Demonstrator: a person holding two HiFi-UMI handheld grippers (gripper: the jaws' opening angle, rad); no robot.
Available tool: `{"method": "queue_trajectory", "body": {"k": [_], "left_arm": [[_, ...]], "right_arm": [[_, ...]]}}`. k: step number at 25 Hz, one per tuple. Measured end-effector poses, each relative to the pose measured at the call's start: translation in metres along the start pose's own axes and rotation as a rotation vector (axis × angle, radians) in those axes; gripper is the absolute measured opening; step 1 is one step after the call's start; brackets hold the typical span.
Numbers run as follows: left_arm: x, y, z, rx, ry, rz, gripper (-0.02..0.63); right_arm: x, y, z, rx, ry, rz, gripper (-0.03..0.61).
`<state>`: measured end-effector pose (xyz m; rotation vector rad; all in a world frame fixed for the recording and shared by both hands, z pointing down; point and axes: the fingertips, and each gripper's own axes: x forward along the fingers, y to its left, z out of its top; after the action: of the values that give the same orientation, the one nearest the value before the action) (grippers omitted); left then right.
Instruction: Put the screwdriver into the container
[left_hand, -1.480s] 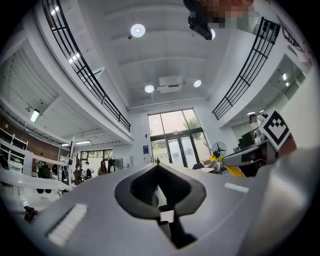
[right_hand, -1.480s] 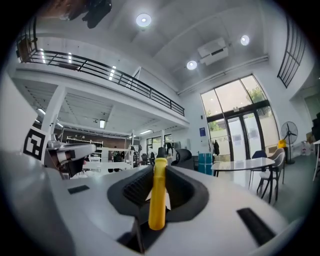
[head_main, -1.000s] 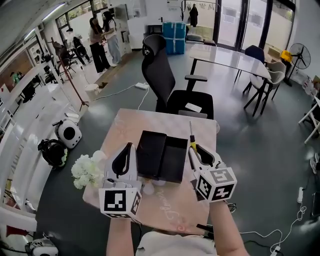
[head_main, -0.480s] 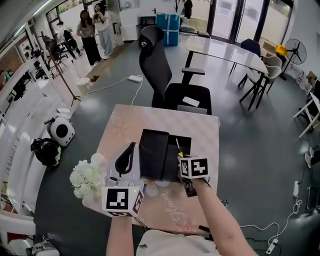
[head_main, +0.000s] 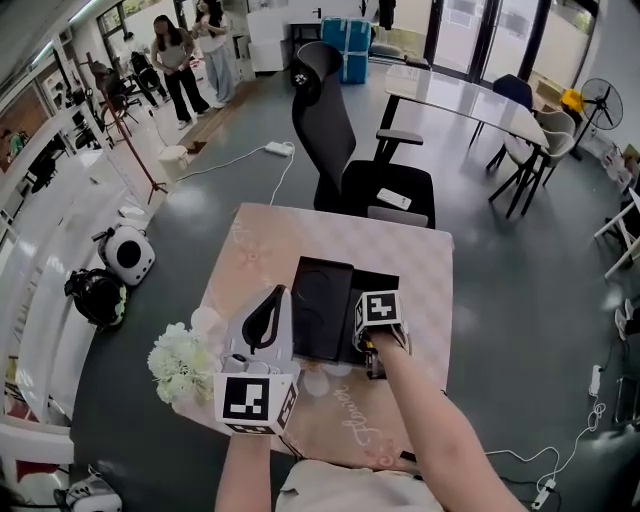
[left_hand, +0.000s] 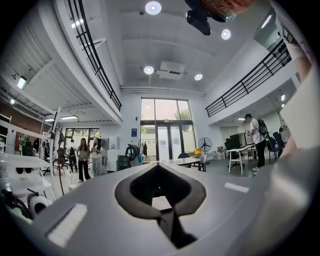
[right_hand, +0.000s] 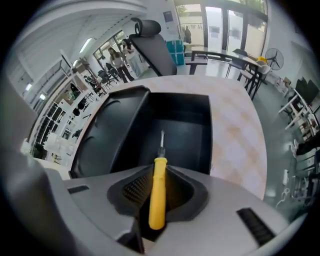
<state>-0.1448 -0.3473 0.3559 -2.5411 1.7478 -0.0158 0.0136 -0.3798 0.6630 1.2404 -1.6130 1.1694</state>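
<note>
I've got the container's tray (right_hand: 182, 125) open under the right gripper (right_hand: 156, 181). The clamped screwdriver (right_hand: 158, 192) points straight in with nothing in its way. The opened lid (head_main: 322, 318) lies along the tray's left side. The left gripper (head_main: 272, 302) sits just beside the lid, so it's tight there. Flowers (head_main: 185, 360) crowd the table's (head_main: 420, 255) left edge. The strip of table to the right is free. A chair (head_main: 340, 140) stands behind the far edge.

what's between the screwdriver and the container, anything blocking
Nothing visible. The right tongs hold the screwdriver with its tip pointing into the open black container; the lid lies flipped to the left, clear of the opening.
</note>
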Motion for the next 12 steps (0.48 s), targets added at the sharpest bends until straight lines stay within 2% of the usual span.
{"method": "queue_trajectory", "body": {"k": [4, 8, 10, 12], "left_arm": [[0.0008, 0.0038, -0.0032, -0.004, 0.006, 0.003, 0.008], [0.0037, 0.0075, -0.0061, -0.006, 0.011, 0.005, 0.008], [0.004, 0.0075, -0.0072, -0.008, 0.01, 0.007, 0.008], [0.0029, 0.0063, -0.0067, -0.009, 0.007, 0.009, 0.008]], "right_arm": [[0.0095, -0.0009, -0.0041, 0.004, 0.032, -0.016, 0.077], [0.0119, -0.0001, -0.0026, -0.046, 0.062, -0.029, 0.083], [0.0126, 0.0014, 0.0005, -0.048, 0.045, -0.023, 0.13], [0.011, 0.0048, 0.0002, -0.011, 0.026, 0.0, 0.21]]}}
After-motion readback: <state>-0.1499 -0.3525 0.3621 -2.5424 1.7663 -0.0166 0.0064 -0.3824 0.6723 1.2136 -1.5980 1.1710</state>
